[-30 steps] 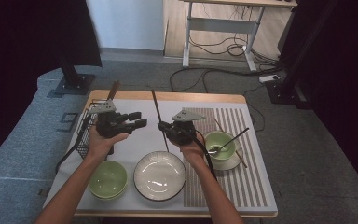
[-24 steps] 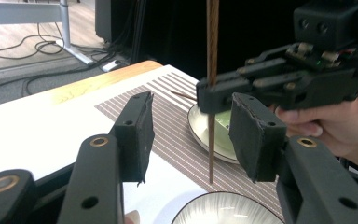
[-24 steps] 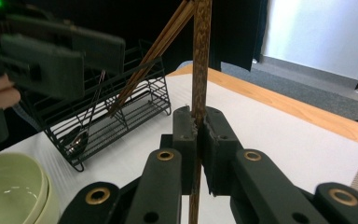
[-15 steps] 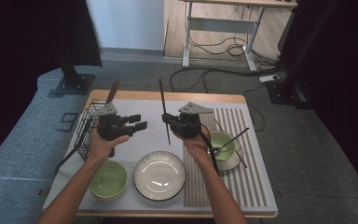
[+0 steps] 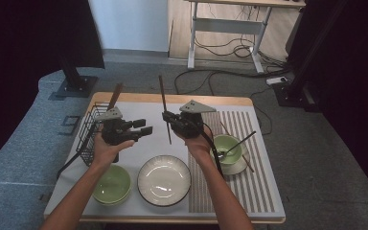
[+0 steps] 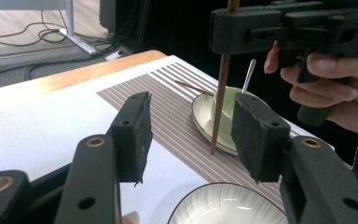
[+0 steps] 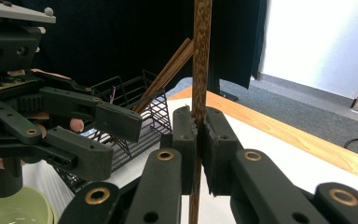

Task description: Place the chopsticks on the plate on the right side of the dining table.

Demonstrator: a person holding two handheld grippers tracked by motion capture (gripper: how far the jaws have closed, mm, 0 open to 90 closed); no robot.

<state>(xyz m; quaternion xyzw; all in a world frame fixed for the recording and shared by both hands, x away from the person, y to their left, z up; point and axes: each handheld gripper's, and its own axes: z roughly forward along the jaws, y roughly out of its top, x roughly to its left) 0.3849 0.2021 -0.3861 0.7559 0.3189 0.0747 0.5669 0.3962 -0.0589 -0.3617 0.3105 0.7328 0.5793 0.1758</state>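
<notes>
A rectangular wooden-edged table (image 5: 220,101) is covered by a white mat (image 5: 143,112), with a brown-and-white striped placemat (image 5: 249,182) laid over its right part. The table stands on grey carpet (image 5: 326,158); behind it, a white-legged desk (image 5: 230,33) with loose cables beneath it is seen against a pale wall, and dark curtains (image 5: 38,38) hang at both sides.

A long dark wooden chopstick (image 5: 164,112) is held upright above the middle of the table, clamped between the closed jaws of the right gripper (image 5: 168,118); in the right gripper view the pads are seen pressed against it from both sides. The left gripper (image 5: 143,127) is held just beside it, its jaws parted and having just been opening, with nothing between them.

A black wire basket (image 5: 88,132) holding more chopsticks stands at the left edge. A pale green bowl (image 5: 112,184) and a white ribbed bowl (image 5: 164,179) are set near the front edge. On the placemat, a second green bowl (image 5: 230,146) with a metal spoon (image 5: 232,146) in it rests on a white saucer (image 5: 242,165).
</notes>
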